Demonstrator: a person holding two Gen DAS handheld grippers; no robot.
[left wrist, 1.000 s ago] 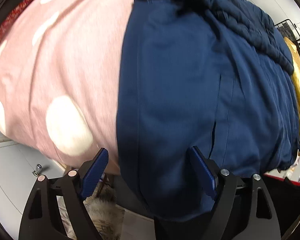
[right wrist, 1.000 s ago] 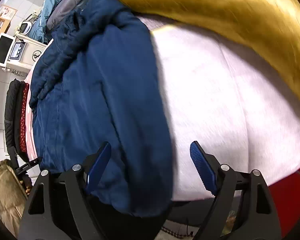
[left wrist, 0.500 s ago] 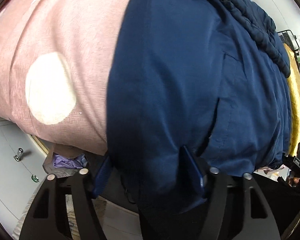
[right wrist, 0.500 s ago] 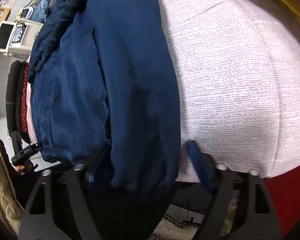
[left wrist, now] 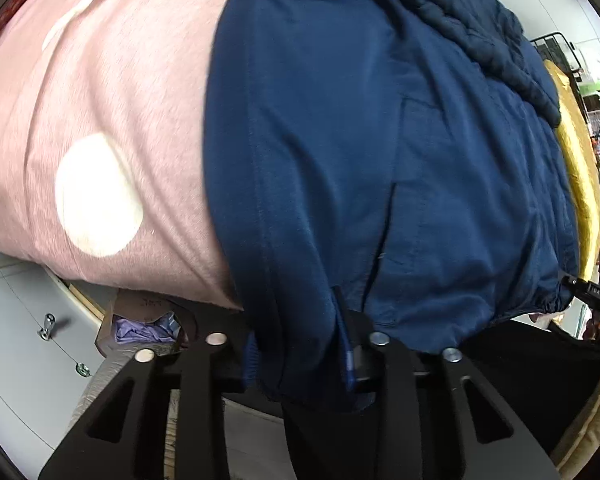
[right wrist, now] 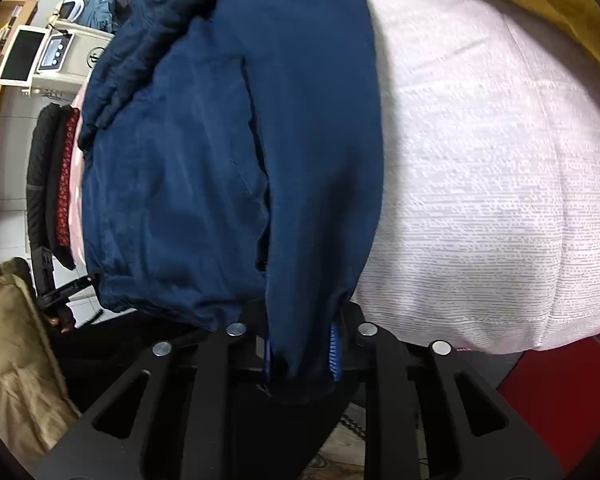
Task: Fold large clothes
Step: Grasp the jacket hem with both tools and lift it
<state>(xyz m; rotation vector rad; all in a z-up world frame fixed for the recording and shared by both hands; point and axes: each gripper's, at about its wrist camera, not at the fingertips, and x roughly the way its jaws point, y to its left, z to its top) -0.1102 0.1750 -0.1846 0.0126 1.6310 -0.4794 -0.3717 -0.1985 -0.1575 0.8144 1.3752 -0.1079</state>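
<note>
A large navy jacket [left wrist: 340, 160] lies spread over a bed, its lower hem hanging off the near edge. In the left wrist view my left gripper [left wrist: 298, 344] has its jaws closing on a fold of that hem, and the blue pads [left wrist: 346, 354] press the cloth from both sides. Seen from the right wrist, the same jacket [right wrist: 240, 160] runs down to my right gripper [right wrist: 300, 352], whose jaws are closing on the hem's other corner, with cloth bunched between the pads [right wrist: 334, 350]. The jacket's upper part is rumpled at the far end.
A pink cover with white dots [left wrist: 100, 120] lies left of the jacket, a white textured cover [right wrist: 480, 200] to its right, and gold cloth [right wrist: 560, 8] beyond. A tan padded garment [right wrist: 12, 352] sits low on the left. A monitor and cabinet [right wrist: 24, 56] stand far back.
Both grippers went from wide open beside the hem to closed over it. The jacket edge now sits bunched between each pair of pads, and the right one shifted slightly closer.
</note>
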